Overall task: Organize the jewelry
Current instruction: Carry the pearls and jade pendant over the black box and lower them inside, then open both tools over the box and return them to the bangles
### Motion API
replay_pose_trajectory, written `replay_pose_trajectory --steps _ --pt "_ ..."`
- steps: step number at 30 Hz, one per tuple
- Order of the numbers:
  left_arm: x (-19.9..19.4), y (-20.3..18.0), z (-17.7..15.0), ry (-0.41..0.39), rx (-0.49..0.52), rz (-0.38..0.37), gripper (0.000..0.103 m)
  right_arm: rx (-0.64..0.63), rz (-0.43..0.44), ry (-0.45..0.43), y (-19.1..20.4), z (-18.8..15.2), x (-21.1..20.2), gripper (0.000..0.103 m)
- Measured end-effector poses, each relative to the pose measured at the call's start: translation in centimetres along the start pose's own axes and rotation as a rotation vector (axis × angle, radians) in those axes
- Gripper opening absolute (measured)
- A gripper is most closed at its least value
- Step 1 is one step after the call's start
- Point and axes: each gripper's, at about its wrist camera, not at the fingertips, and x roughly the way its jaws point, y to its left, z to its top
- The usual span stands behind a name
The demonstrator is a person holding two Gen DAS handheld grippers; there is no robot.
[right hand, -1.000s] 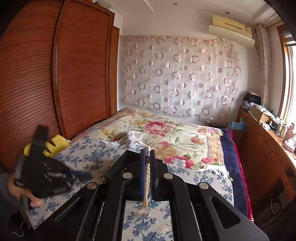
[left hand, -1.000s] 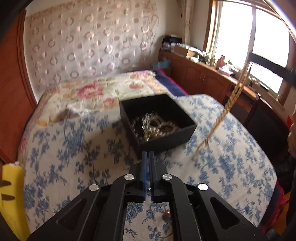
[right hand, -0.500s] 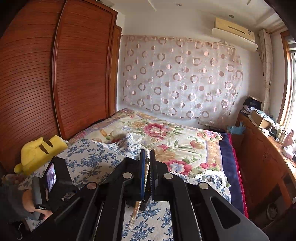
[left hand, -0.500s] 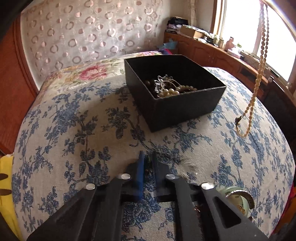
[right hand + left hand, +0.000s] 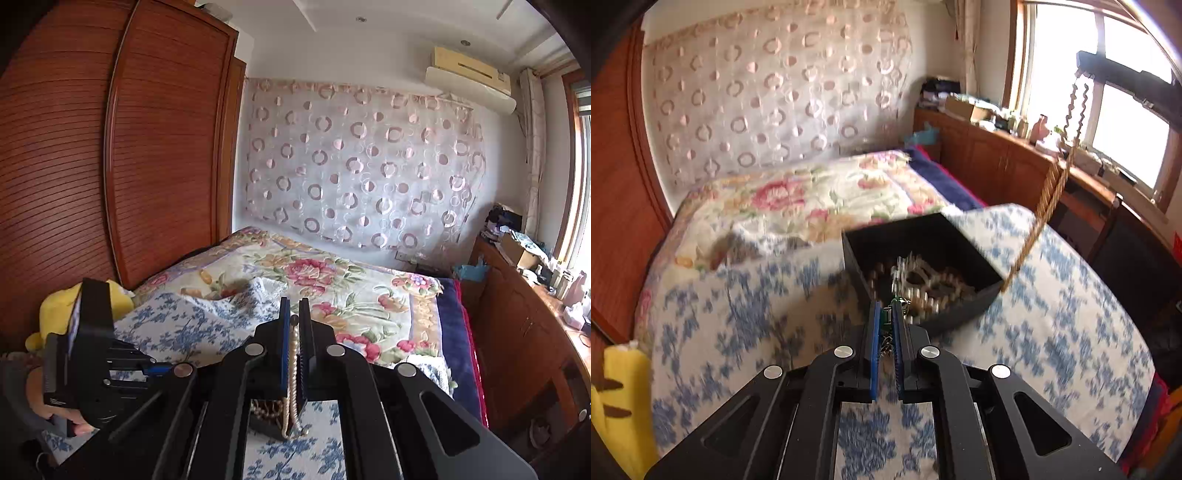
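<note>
A black open box [image 5: 962, 306] stands on the blue-flowered cloth and holds a tangle of bead and metal jewelry [image 5: 916, 282]. My left gripper [image 5: 885, 314] is shut on a small green-and-metal jewelry piece [image 5: 891, 314], lifted just before the box's near wall. My right gripper [image 5: 294, 314] is shut on a pearl necklace [image 5: 293, 384] that hangs down between its fingers; the box shows below it in the right wrist view [image 5: 264, 413]. In the left wrist view the same necklace [image 5: 1052, 192] hangs from upper right, its lower end at the box's right corner.
The flowered cloth [image 5: 1071, 314] covers a rounded table. A floral bed [image 5: 820, 199] lies behind it, a wooden cabinet [image 5: 1004, 166] under the window at right, and a yellow plush toy [image 5: 620, 402] at the left edge. The left gripper's body [image 5: 92, 354] shows at the right view's left.
My left gripper dipped to the cloth, closed on the small piece and has lifted it toward the box. The hanging necklace has swung in to the box's right corner.
</note>
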Motion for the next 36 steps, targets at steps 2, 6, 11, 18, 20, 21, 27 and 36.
replay_pose_trajectory --steps 2,6,11,18,20,21,27,36 --pt "-0.2 0.0 1.3 -0.018 -0.004 -0.002 0.005 0.001 -0.007 -0.003 -0.3 0.6 0.3 0.005" --pt "-0.1 -0.2 2.9 -0.037 -0.007 -0.013 0.005 0.018 -0.015 -0.009 -0.9 1.7 1.4 0.005" --pt "1.1 -0.3 3.5 -0.036 -0.025 -0.033 0.005 0.033 -0.022 0.002 -1.4 2.4 3.3 0.005" --pt "2.3 -1.0 3.4 -0.030 -0.017 -0.042 0.005 0.072 0.026 0.129 -2.1 -0.4 7.2 0.006" --pt "2.6 -1.2 3.3 -0.028 -0.010 -0.033 0.005 0.082 0.040 0.160 -2.2 -1.4 8.1 0.006" --pt "2.8 -1.3 3.3 -0.024 -0.007 -0.029 0.005 0.086 0.049 0.177 -2.2 -2.0 8.5 0.006" --pt "3.5 -1.5 3.5 -0.010 -0.003 -0.010 0.006 0.079 0.066 0.213 -1.8 -3.3 9.1 0.007" --pt "3.1 -1.8 2.7 -0.012 0.009 0.011 0.023 0.063 0.070 0.197 -1.8 -4.0 7.5 0.025"
